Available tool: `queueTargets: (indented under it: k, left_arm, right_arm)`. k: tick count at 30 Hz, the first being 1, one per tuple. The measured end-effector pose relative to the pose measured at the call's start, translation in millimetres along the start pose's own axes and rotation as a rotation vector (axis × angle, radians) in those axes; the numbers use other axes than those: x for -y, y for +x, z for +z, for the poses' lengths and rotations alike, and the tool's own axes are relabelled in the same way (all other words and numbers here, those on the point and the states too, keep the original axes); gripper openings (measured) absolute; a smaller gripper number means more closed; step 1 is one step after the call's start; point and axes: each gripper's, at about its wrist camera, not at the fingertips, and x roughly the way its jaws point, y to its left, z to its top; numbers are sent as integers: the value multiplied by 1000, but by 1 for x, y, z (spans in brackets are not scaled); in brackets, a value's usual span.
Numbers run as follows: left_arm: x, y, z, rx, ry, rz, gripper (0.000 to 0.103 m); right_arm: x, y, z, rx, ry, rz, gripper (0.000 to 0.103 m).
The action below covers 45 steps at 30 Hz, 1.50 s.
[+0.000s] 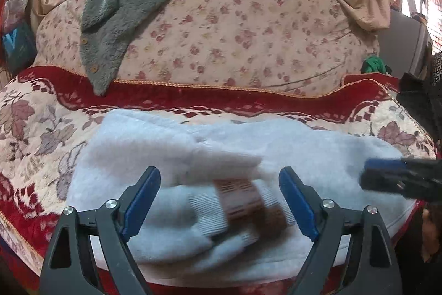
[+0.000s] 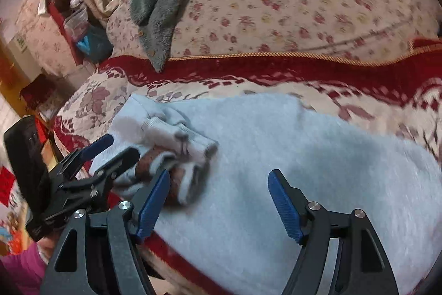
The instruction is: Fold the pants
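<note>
The pale blue fleece pants (image 1: pixel 317 154) lie spread across a red and cream floral bedspread (image 1: pixel 36 123), filling the lower middle of the left wrist view from left of centre to the right edge. Their ribbed cuffs (image 1: pixel 210 209), with a brown patterned band, are bunched in a heap at the lower centre, blurred. The left gripper (image 1: pixel 219 194) hangs over this heap with its blue-padded fingers spread wide, one on each side of the cuffs, grasping nothing. At the right edge of the same view the right gripper (image 1: pixel 386 176) reaches in over the pants; from here its fingers look close together, though the angle is side-on.

In the right wrist view the right gripper (image 2: pixel 218 194) is plainly released, its blue pads well apart over the flat fleece in the lower centre. The pants (image 2: pixel 317 156) stretch from the middle left to the right edge, and the bunched cuffs (image 2: pixel 182 151) sit left of centre, just beside the left-hand pad. The left gripper (image 2: pixel 107 154) shows at the middle left, its fingers apart around the near end of the cuff heap.

Behind, in the upper half of both views, a quilt with small red flowers (image 1: pixel 248 26) is piled up, and a grey fleece garment (image 1: pixel 132 4) with buttons is draped over its upper left.
</note>
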Motion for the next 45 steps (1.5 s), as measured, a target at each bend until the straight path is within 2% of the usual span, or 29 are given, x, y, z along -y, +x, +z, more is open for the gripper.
queueTargets:
  k: [2, 8, 12, 16, 19, 22, 26, 27, 29, 31, 32, 36, 40, 45]
  left_arm:
    - [8, 3, 2, -7, 2, -19, 88]
    - [30, 12, 7, -37, 5, -79, 91]
    - [48, 22, 13, -70, 18, -139, 92]
    - [67, 34, 21, -88, 41, -177, 92]
    - [82, 46, 28, -116, 59, -234, 93]
    - [102, 62, 36, -151, 103, -272, 93]
    - [131, 78, 44, -177, 171, -340, 93]
    - [140, 85, 47, -189, 192, -363, 93]
    - [149, 96, 50, -214, 219, -391, 93]
    - [162, 110, 55, -236, 244, -401, 93]
    - [167, 117, 58, -246, 254, -407, 93]
    - [194, 140, 67, -292, 296, -434, 93]
    - [229, 155, 66, -353, 413, -472, 93]
    - [267, 172, 57, -434, 613, -522, 93]
  right_arm:
    - [7, -10, -9, -8, 31, 32, 88]
    - [18, -40, -49, -30, 28, 53, 92]
    - [37, -52, -87, -65, 67, 70, 94]
    - [69, -53, -122, -86, 202, 81, 94]
    - [97, -52, -135, -61, 331, 88, 94]
    - [120, -51, -137, 4, 418, 72, 95]
    - [140, -44, -138, 47, 491, 56, 96]
    - [146, -41, -140, 63, 516, 77, 96]
    - [148, -40, -138, 95, 495, 82, 96]
    - [146, -45, -125, 166, 424, 4, 96]
    - [147, -46, -120, 190, 411, -8, 96]
    - [166, -38, -112, 195, 507, 44, 96]
    - [162, -42, -122, 228, 479, 47, 95]
    - [162, -43, -129, 270, 482, 60, 98]
